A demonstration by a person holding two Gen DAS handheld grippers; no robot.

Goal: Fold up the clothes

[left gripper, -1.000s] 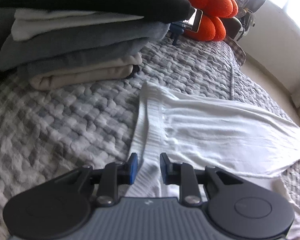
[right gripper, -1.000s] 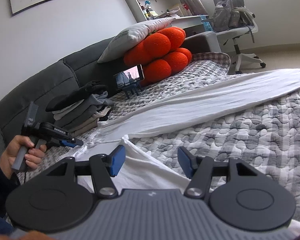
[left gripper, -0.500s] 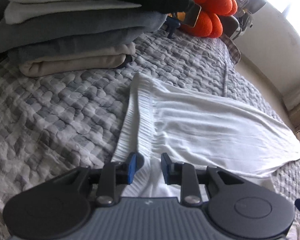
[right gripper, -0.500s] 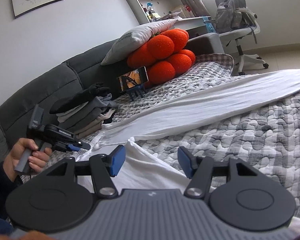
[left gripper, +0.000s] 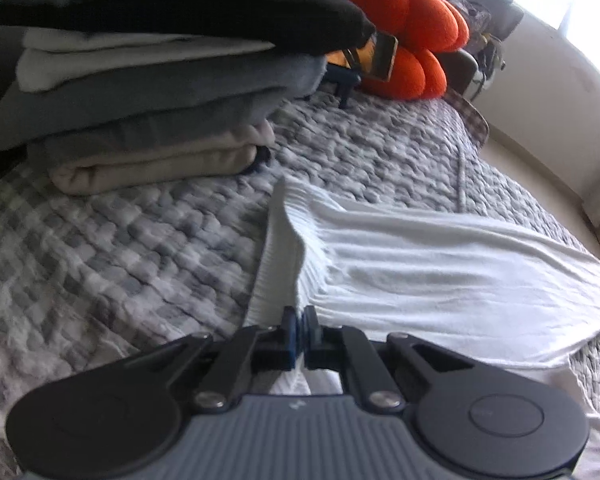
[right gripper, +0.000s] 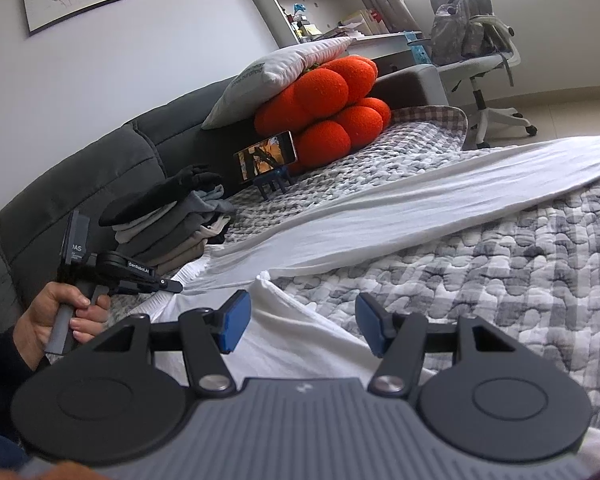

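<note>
While the left gripper points down at the grey-and-white quilted bed cover, its blue-padded jaws have just been closing and now pinch the ribbed waistband of the white knit garment between them. From the left wrist view, that band rises in a raised fold straight ahead toward twelve o'clock, and the rest of the cloth spreads flat across the quilt toward three o'clock. A stack of folded clothes, black on top, then white, grey and beige, sits at about ten o'clock, well apart from the pinch. Behind it, at one o'clock, a phone on a small blue stand leans before a lumpy orange plush cushion.

In the right wrist view, the right gripper has its blue pads spread wide, with white fabric lying below and between them but not pressed by either pad. A long stretch of the garment runs from ten o'clock out to two o'clock over the quilt. At nine o'clock a person's hand grips the handle of the left tool, whose tip meets the white band. A grey office chair stands at one o'clock.
</note>
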